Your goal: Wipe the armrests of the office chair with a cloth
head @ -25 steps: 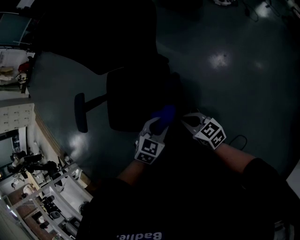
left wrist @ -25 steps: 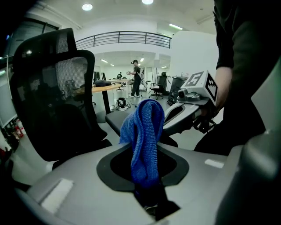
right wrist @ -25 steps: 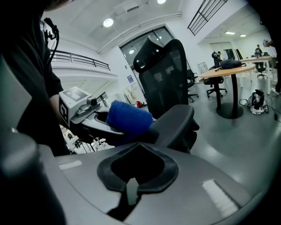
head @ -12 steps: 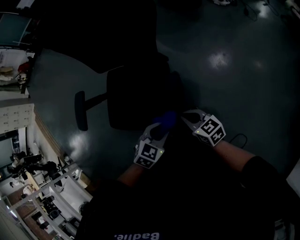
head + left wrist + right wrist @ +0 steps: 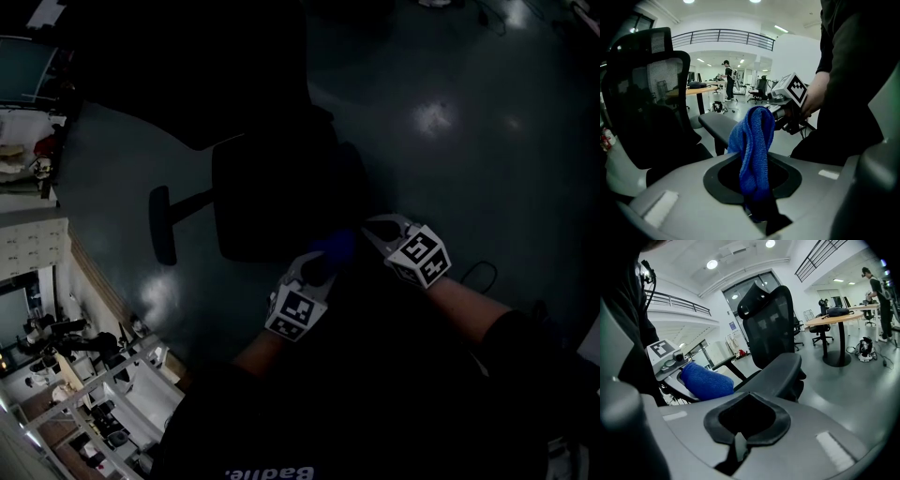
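Left tongs (image 5: 315, 266): your jaws are clamped on the blue cloth (image 5: 753, 140). The cloth stands up out of the jaws as a folded, bunched wad, its lower end pinched between them.

Right tongs (image 5: 377, 230): jaws drawn together, nothing between them in the right gripper view.

Relative position: in the head view your two tongs point toward each other over the near side of the office chair (image 5: 267, 192), with the cloth between their tips. The tip of the right tongs is just beside the cloth; whether they touch cannot be told.

Near armrest (image 5: 782, 370): grey padded top. From the right gripper view the cloth sits just to the left of the pad's near end, low and level with it. Whether cloth and pad touch cannot be told. From the left gripper view the same pad runs away behind the cloth.

Far armrest (image 5: 162, 225): on the other side of the seat, well apart from both tongs.

Mesh backrest (image 5: 768, 324): upright beyond the near armrest.

Head view is very dark, so detail there is limited.
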The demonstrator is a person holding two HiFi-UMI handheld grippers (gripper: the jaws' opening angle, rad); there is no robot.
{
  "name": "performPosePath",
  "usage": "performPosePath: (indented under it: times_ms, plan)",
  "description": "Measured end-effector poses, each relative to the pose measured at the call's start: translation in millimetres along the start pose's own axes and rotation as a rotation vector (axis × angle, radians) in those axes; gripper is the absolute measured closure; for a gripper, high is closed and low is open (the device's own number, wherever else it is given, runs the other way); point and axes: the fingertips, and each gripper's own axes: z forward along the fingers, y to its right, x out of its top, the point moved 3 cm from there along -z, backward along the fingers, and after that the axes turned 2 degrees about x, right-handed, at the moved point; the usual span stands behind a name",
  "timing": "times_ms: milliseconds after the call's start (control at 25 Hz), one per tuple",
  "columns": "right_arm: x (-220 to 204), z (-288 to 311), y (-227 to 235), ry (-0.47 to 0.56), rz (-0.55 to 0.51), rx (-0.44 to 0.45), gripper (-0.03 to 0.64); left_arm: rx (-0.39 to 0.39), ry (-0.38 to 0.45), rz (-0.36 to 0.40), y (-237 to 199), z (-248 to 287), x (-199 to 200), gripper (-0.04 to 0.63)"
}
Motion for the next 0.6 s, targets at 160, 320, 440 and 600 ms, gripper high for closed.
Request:
performPosePath:
  times_ms: [160,320,440,600]
  plan:
    - [-3,-1,-6,0.011,0.011,-0.017,0.614,0.002,0.014,0.014,-7,-7,-2,0.494]
    - [-8,-10,-23,0.021,-0.009,-0.007,0.614,0.040,0.043,0.026,-32,-12,8,0.494]
    - [-17,-16,-38,0.005,-0.015,0.006,0.614,0.081,0.076,0.042,-60,-15,26,0.494]
    - [-32,-16,-47,-0.022,-0.023,0.026,0.614,0.108,0.106,0.106,-96,-8,55,0.494]
